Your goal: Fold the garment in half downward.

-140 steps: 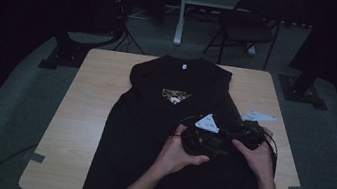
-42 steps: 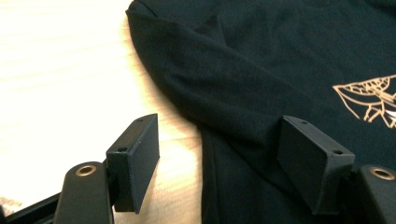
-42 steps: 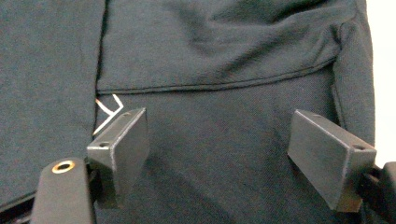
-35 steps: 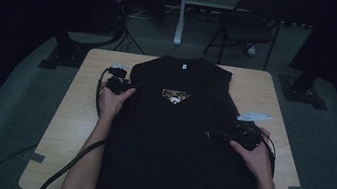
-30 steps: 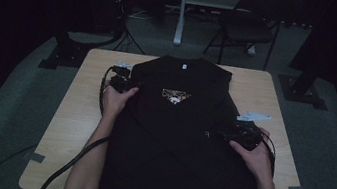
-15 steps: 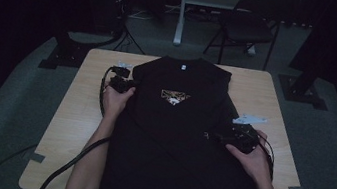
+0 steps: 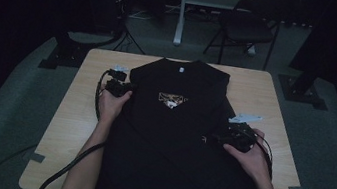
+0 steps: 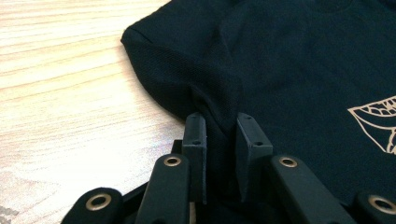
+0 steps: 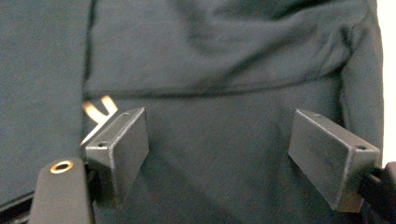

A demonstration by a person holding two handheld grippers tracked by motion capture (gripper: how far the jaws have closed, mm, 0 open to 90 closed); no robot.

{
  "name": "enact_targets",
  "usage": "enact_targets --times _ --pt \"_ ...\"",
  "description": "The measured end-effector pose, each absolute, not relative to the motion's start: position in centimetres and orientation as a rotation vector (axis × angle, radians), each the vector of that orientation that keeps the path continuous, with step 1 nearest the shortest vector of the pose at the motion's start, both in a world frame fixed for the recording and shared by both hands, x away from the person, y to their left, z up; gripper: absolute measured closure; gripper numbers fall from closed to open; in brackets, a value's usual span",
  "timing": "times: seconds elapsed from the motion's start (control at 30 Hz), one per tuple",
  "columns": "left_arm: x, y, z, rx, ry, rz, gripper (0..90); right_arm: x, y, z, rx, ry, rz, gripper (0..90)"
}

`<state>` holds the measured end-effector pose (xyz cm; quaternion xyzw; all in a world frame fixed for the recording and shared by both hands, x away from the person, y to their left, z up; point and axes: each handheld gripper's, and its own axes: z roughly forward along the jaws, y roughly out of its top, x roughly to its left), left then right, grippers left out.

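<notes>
On the counter (image 7: 78, 111): black T-shirt (image 7: 174, 141) spread flat.
Left gripper (image 8: 219, 140), its jaws just closing, pinches the shirt's sleeve fold; right gripper (image 9: 219, 149) hovers over the shirt's other side, jaws wide apart.

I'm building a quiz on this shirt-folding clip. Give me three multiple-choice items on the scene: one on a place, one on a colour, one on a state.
1. Where on the black T-shirt does the left gripper sit?
A. at the sleeve edge near the bare table
B. at the collar
C. on the chest print

2. What colour is the chest print?
A. blue
B. tan
C. red

3. How do the right gripper jaws stand?
A. clamped on a fold
B. holding a hanger
C. wide apart over the cloth

Answers:
1 A: the left gripper view shows its jaws pinching cloth by the sleeve, with wooden table beside it.
2 B: the lines are tan on black.
3 C: the right gripper view shows a wide gap with flat cloth between.
</notes>
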<state>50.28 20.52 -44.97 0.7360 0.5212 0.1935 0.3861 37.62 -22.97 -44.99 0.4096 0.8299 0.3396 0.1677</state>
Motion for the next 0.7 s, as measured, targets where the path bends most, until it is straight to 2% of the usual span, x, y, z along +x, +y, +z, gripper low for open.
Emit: enact_targets --times 0.37,0.7 --pt "50.3 20.5 -45.0 1.876 1.324 0.497 77.1 44.1 -22.6 -43.4 1.212 2.238 1.025 23.2" --pt "50.0 20.6 -45.0 1.872 1.325 0.491 76.3 50.9 -22.5 -43.6 1.427 2.168 1.025 26.3"
